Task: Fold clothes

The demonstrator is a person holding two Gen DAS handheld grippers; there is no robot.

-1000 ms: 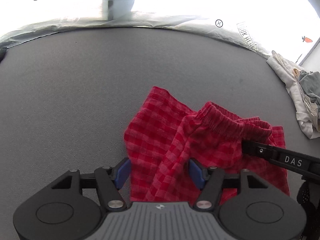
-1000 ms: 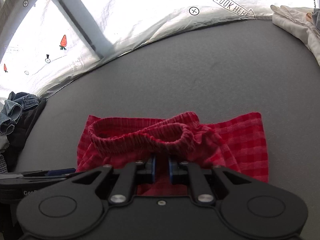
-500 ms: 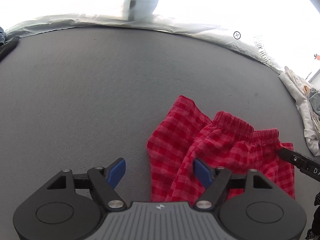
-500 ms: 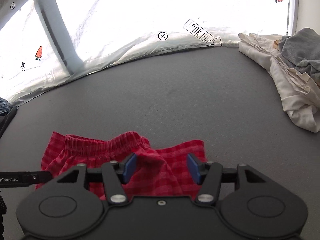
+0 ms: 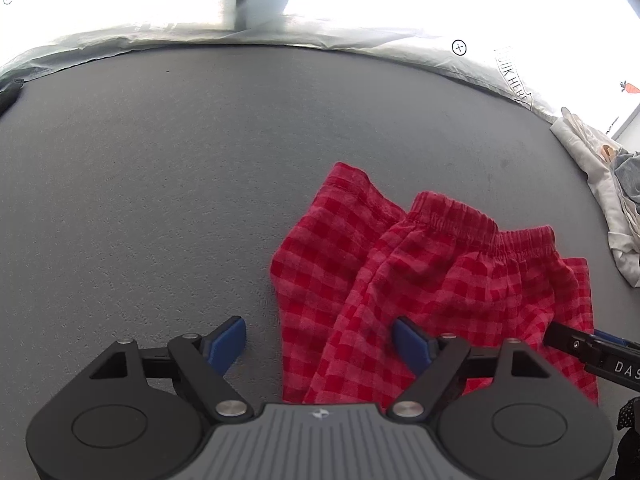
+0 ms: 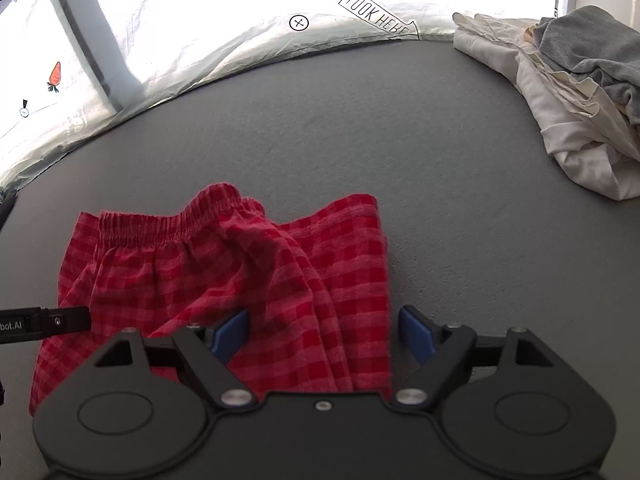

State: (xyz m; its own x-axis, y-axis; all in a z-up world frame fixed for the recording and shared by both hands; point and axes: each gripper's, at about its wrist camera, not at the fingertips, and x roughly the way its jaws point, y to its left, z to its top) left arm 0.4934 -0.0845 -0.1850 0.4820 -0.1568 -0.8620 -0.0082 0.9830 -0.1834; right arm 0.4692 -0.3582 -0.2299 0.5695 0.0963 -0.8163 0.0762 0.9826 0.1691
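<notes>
A: Lying rumpled on the grey table (image 5: 140,180), the red checked shorts (image 5: 420,280) are sitting at about four o'clock in the left wrist view, elastic waistband bunched at the far edge.

B: Is the left gripper (image 5: 318,340) gripping them?

A: No, its blue pads are standing wide apart, released, straddling the left edge of the cloth.

B: And further right?

A: The right gripper (image 6: 326,334) is hanging released too, its pads spread over the right leg. In its view the shorts are lying at seven o'clock, and a pile of white and grey laundry (image 6: 560,92) is resting well apart at two o'clock
</notes>
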